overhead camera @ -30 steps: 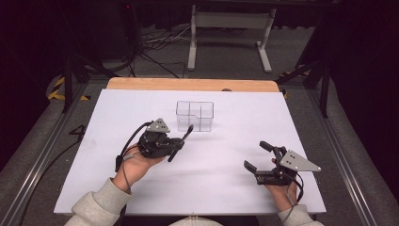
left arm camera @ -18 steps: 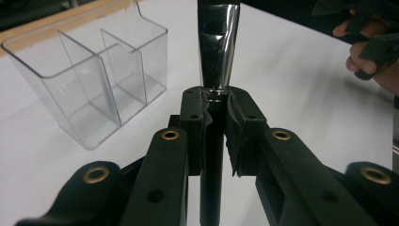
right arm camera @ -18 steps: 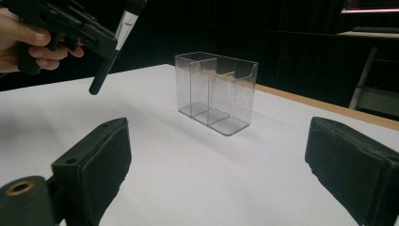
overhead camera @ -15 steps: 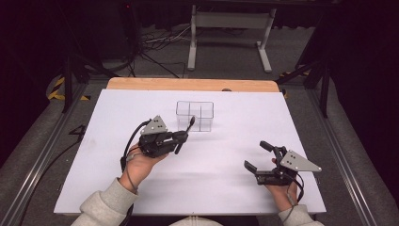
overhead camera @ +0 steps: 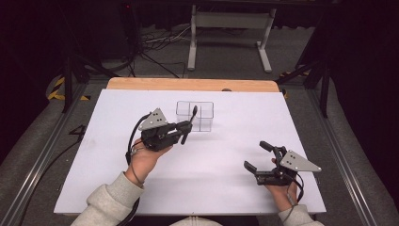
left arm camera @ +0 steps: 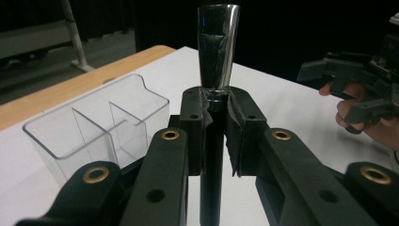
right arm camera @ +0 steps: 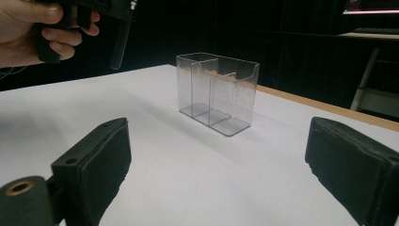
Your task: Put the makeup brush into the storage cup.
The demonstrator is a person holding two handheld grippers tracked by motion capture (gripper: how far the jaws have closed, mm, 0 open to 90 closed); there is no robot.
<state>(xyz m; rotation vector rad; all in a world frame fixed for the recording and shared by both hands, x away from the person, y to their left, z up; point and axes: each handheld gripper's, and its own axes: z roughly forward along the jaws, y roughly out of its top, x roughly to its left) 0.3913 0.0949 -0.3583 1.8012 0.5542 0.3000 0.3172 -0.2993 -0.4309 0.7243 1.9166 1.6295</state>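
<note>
Left gripper (overhead camera: 184, 130) holds a slim dark tool (left arm camera: 217, 56) beside the clear organizer (overhead camera: 195, 115).

The tool looks light, stiff and smooth, likely to slip or swivel; the fingers (left arm camera: 242, 136) clamp it mid-shaft, a sound hold. Left hand is raised, tool tilted near the organizer's front. Right gripper (overhead camera: 256, 155) rests low on the surface (overhead camera: 226, 160), fingers spread, empty.
</note>
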